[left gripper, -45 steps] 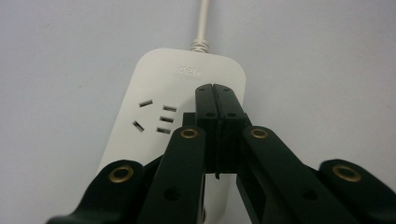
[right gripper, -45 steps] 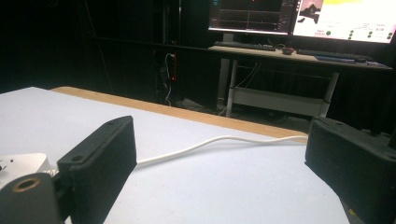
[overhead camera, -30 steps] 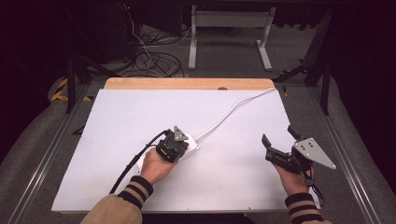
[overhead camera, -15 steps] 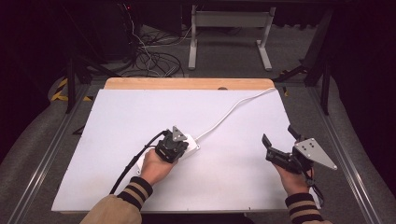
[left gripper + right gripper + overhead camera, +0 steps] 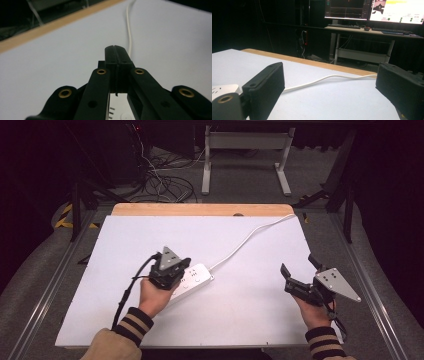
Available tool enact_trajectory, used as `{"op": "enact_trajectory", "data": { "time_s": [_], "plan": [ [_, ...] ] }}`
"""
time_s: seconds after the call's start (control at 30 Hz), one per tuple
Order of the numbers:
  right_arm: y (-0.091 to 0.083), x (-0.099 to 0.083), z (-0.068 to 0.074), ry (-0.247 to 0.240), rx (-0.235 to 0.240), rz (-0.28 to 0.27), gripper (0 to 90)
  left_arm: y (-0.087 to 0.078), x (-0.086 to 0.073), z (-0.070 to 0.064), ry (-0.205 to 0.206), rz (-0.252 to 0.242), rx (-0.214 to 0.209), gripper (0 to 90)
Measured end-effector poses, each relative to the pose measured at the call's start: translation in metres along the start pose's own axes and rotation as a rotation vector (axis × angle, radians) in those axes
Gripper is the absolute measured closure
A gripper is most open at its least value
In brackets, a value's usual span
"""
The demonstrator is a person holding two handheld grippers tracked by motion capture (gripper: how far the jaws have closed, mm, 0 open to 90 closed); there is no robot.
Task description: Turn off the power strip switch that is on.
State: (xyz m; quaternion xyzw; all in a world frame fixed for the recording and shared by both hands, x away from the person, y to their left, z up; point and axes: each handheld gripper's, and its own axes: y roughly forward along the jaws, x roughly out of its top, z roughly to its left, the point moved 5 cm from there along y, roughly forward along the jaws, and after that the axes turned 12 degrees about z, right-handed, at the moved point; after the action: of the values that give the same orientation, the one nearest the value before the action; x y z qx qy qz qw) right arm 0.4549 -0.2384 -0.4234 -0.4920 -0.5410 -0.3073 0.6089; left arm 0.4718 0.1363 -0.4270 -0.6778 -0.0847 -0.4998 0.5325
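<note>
**Inspector:** Left tongs (image 5: 116, 53): jaws clenched flat together with nothing between them, sitting directly over the white power strip (image 5: 192, 277). I judge this a pressing posture, perhaps for a switch; contact with the strip I cannot confirm.

**Clerk:** And the right?

**Inspector:** Right tongs (image 5: 329, 92): released, jaws standing wide apart, holding nothing. They are held low over the bench (image 5: 250, 320) near its right edge, well apart from the strip, apparently idle.

**Clerk:** Where exactly does the strip lie?

**Inspector:** Left of centre on the bench, partly under the left hand (image 5: 155, 295). Its white cord (image 5: 250, 237) runs from it across the sheet and off the far right corner.

**Clerk:** Obstructions?

**Inspector:** Nothing else on the surface. Beyond the far edge, a tangle of floor cables (image 5: 165, 185) and a desk frame (image 5: 245, 150); monitors (image 5: 374, 10) stand on it.
</note>
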Motion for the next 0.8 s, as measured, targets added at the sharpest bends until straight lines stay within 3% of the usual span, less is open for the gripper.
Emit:
{"op": "enact_trajectory", "data": {
  "time_s": [0.17, 0.27, 0.37, 0.43, 0.53, 0.67, 0.8],
  "plan": [
    [-0.001, 0.0, 0.0, 0.002, -0.005, -0.003, 8.7, -0.065, -0.002, 0.034, -0.085, -0.201, 0.099, 89.7],
    [-0.002, 0.001, -0.001, 0.001, -0.006, -0.005, 8.7, -0.101, -0.017, 0.054, -0.139, -0.3, 0.196, 89.6],
    [-0.002, 0.001, -0.001, 0.005, -0.007, -0.007, 8.7, -0.127, -0.037, 0.071, -0.209, -0.361, 0.251, 88.9],
    [-0.002, 0.002, -0.001, 0.006, -0.007, -0.011, 8.8, -0.141, -0.05, 0.08, -0.261, -0.388, 0.279, 88.3],
    [-0.003, 0.003, 0.0, 0.006, -0.005, -0.02, 8.9, -0.153, -0.064, 0.091, -0.284, -0.399, 0.339, 88.3],
    [-0.002, 0.003, 0.0, 0.007, -0.003, -0.018, 8.9, -0.152, -0.07, 0.099, -0.315, -0.387, 0.351, 88.3],
    [0.0, 0.003, 0.0, 0.004, 0.005, -0.015, 8.9, -0.149, -0.069, 0.097, -0.291, -0.374, 0.354, 88.2]
  ]
}}
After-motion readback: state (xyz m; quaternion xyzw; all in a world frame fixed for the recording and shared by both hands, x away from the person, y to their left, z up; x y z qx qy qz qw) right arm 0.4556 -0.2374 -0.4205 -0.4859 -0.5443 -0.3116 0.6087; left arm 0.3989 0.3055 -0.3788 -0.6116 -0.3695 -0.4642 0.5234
